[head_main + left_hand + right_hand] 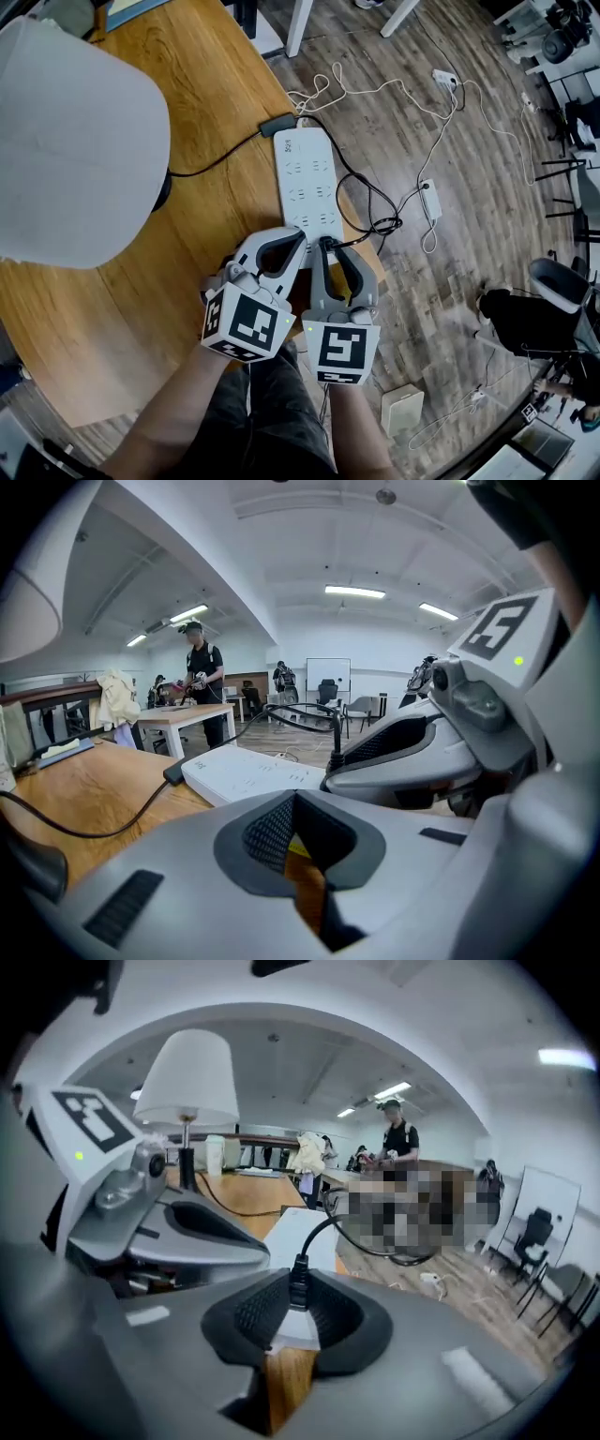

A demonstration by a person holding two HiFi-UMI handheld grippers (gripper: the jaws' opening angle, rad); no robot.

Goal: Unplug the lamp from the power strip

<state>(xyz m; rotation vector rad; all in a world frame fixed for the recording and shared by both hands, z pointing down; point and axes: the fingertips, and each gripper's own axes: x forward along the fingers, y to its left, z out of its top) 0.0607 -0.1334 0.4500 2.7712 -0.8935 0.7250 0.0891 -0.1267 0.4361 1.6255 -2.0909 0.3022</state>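
Wooden table (216, 112), cable-strewn floor beyond. White strip (305, 178) lies at the table edge, with the lamp (66, 141) well to its left. Black plug (298, 1283) sits in the strip's near end. Right gripper (330, 248) has its jaws clamped on the plug. Left gripper (292, 236), just beside, has its jaws together and empty.

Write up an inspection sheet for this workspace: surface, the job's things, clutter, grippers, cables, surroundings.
Surface: wooden table, bare wood beside the grippers.
Job's things: white power strip along the table's right edge; lamp with white shade at left; black plug in the strip's near end.
Clutter: nothing seen near the strip.
Grippers: left gripper shut, empty, tips at the strip's near end; right gripper shut on the plug.
Cables: black cable runs from under the shade to the strip; white cables trail on the floor.
Surroundings: plank floor; a person in dark clothes at right.
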